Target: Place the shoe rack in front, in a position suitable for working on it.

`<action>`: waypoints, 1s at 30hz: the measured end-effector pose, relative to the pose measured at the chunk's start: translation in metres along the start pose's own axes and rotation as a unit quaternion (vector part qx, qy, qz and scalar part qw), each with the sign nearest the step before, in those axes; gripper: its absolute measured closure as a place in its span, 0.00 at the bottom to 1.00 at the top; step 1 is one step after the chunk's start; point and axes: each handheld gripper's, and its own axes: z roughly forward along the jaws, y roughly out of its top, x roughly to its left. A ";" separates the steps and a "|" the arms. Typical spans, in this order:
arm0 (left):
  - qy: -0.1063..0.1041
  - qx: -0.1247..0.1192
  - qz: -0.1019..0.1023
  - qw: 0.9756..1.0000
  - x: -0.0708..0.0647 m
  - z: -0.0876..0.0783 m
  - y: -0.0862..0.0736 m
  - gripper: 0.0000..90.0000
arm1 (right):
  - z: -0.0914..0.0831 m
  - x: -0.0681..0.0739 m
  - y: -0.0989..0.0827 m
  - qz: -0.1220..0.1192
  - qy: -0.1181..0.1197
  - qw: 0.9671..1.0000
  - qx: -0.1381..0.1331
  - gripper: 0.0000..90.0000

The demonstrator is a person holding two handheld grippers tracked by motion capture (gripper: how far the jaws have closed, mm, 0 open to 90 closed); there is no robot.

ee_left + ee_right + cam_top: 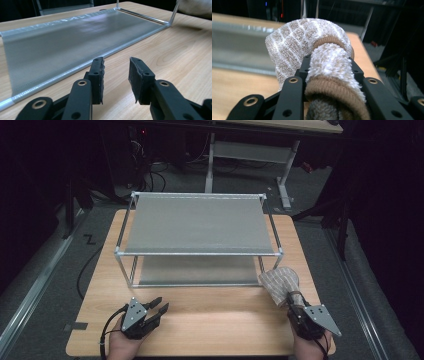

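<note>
Left gripper (156, 309) low over bench (210, 330) near front edge, fingers (98, 75) apart, nothing between. Right gripper (295, 301) at right front, fingers clamped on rolled checked towel (280, 282); towel's free end beside rack's right front leg. Beyond, two-tier metal rack (197, 227) stands mid-bench.

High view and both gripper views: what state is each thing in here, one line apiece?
Towel: rolled, clamped at one end, free end near the rack's right front leg.
Right gripper: shut on the towel.
Left gripper: open, nothing between its jaws, low over the table.
Rack: upright on the table, both grey shelves bare.
Table: wooden top, bearing the rack.
</note>
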 end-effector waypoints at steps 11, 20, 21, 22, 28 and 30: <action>-0.003 -0.009 -0.013 1.000 0.006 -0.006 -0.002 0.69 | 0.026 0.005 -0.021 -0.018 0.018 0.994 0.105 0.73; -0.012 0.010 -0.009 1.000 0.004 0.000 -0.003 0.66 | 0.012 0.011 -0.002 -0.020 0.015 0.999 0.035 0.73; -0.011 0.009 -0.009 1.000 0.004 0.000 -0.003 0.66 | 0.009 0.012 0.002 -0.017 0.014 0.999 0.022 0.73; -0.011 0.009 -0.007 1.000 0.005 0.000 -0.002 0.66 | 0.006 0.012 0.006 -0.018 0.014 1.000 0.006 0.73; -0.010 0.012 -0.016 1.000 0.006 0.000 -0.003 0.65 | -0.018 0.013 0.033 -0.020 -0.001 0.996 -0.083 0.73; -0.009 0.012 -0.014 1.000 0.006 0.001 -0.003 0.65 | -0.021 0.013 0.038 -0.022 -0.003 0.995 -0.094 0.73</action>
